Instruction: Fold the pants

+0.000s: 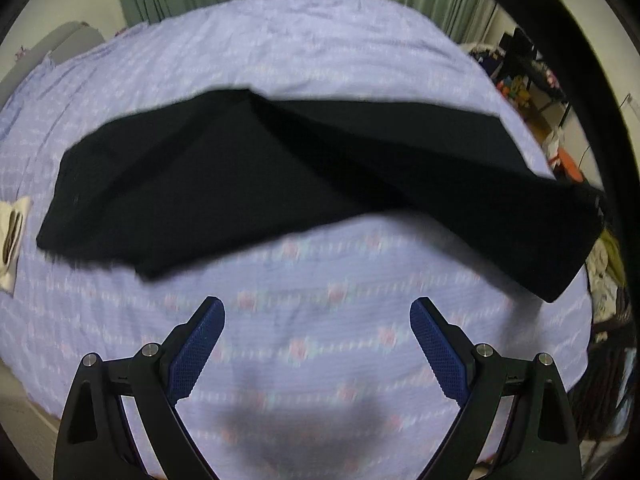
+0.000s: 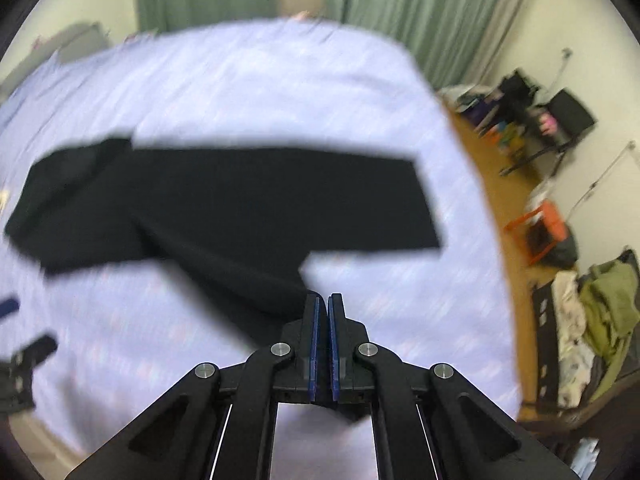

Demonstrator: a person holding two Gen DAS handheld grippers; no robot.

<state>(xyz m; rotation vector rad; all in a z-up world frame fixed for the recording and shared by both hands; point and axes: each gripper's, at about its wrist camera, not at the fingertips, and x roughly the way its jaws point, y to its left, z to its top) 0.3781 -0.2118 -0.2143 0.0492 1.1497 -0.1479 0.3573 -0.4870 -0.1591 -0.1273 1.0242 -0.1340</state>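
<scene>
Black pants (image 1: 240, 180) lie spread across a lilac flowered bedspread (image 1: 320, 40). My left gripper (image 1: 318, 308) hovers open over bare bedspread just in front of the pants, nothing between its blue pads (image 1: 200, 340). In the right wrist view the pants (image 2: 240, 200) show two legs: one lies flat toward the right, while the other runs down to my right gripper (image 2: 323, 298). That gripper is shut, with the black cloth of the nearer leg reaching into its tips and showing beneath it. In the left wrist view that leg stretches off to the right edge, raised.
A cream pouch (image 1: 12, 240) lies on the bed at the far left. Green curtains (image 2: 400, 20) hang behind the bed. To the right, the wooden floor holds an orange stool (image 2: 540, 232), a clothes pile (image 2: 600, 312) and dark stands (image 2: 560, 120).
</scene>
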